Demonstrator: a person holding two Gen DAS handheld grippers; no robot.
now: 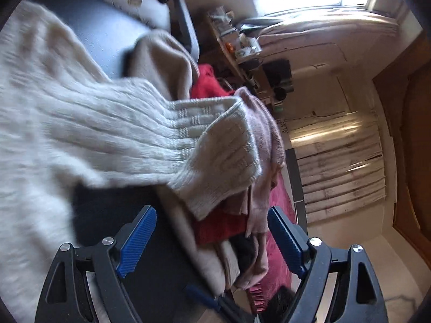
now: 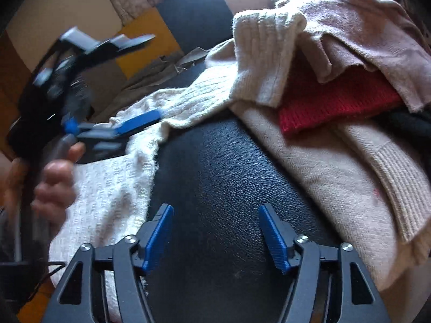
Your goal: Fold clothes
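2 tongs (image 1: 211, 228) (image 2: 215, 234) agape — empty, cream sweater (image 1: 80, 123) beside clothes pile (image 2: 336, 107)

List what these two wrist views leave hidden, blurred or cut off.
- Left tool, right wrist view: smeared by motion blur; its jaw state is unreadable there.
- Cream sweater, left wrist view: body runs off the left edge and is blurred.
- Dark garment, right wrist view: mostly buried under the pink sweater and cut off by the edge.
- Shelf items, left wrist view: too small to identify.
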